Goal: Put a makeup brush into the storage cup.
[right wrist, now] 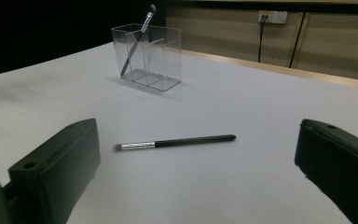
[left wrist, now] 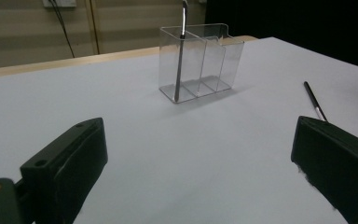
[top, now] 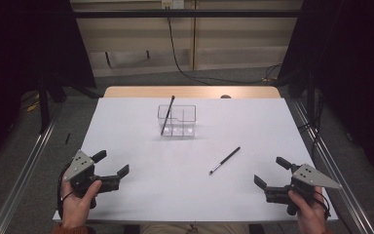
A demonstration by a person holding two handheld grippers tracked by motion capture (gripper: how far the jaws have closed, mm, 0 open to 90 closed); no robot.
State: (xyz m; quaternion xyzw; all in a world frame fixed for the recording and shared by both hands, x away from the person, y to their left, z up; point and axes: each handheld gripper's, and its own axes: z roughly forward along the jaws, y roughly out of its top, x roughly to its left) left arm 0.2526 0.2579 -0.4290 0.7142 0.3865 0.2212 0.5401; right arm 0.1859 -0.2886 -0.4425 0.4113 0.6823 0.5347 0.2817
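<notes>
Probably the loose brush (right wrist: pixel 177 142) just ahead of the right tongs (top: pixel 269 172) goes next; both tongs gape empty, so straddle its handle squarely before closing.

A wall socket (right wrist: pixel 273 17) with a black cable (top: pixel 175 53) behind the table.

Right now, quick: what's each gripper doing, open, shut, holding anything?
Left gripper: open, empty, above the table.
Right gripper: open, empty, the loose brush lying ahead of it.
</notes>
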